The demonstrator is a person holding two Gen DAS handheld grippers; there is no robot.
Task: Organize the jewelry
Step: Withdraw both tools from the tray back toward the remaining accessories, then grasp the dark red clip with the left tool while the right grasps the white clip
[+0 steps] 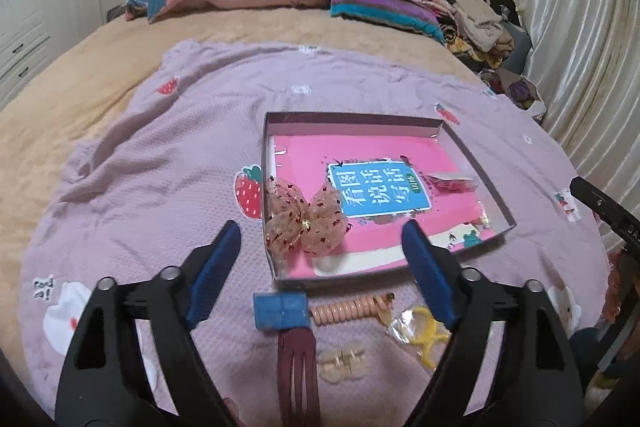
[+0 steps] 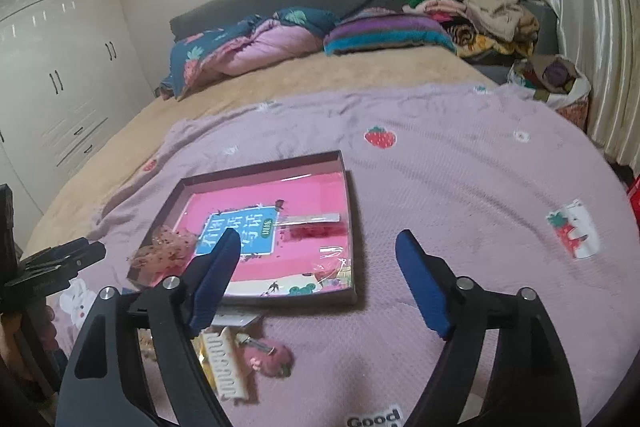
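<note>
Left wrist view: the left hand-held gripper (image 1: 322,235) hangs low over the bed, fingers spread wide and empty, aimed at the shallow box (image 1: 476,155). A sheer bow (image 1: 306,221) lies in the box's near-left corner, its long axis across the view. Nearer, a maroon hair clip (image 1: 298,375) points lengthwise toward the box. The right hand-held gripper (image 2: 318,243) is likewise wide open and empty, above the purple blanket (image 2: 460,187) beside the box.

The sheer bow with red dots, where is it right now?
In the left wrist view, the bow rests over the near-left corner of the shallow box, partly on the pink book.
</note>
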